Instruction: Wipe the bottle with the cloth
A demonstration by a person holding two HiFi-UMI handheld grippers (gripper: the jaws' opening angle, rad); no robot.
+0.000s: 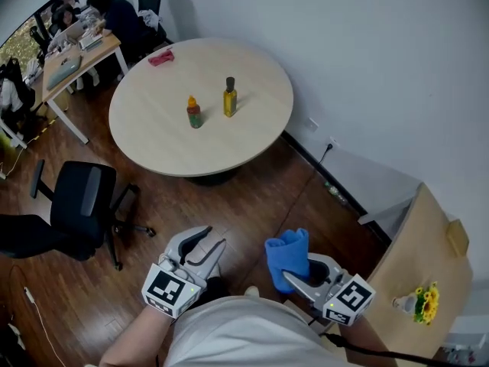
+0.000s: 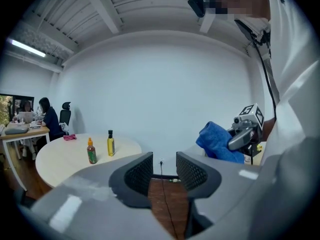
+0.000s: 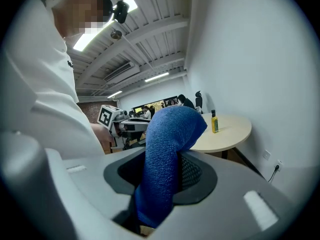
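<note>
Standing well apart from tabletop (image 1: 153, 140); wiping not yet begun. Lower left of head view: left tongs (image 1: 214, 243) parted, nothing between. Upper centre: two bottles upright on tabletop, orange-capped bottle (image 1: 194, 112) just beside yellow bottle (image 1: 229, 97); cannot tell which is to be wiped. Lower right: right tongs (image 1: 299, 275) clamped on blue cloth (image 1: 287, 252). Remaining, by judgement: approach, steady bottle, wipe.
</note>
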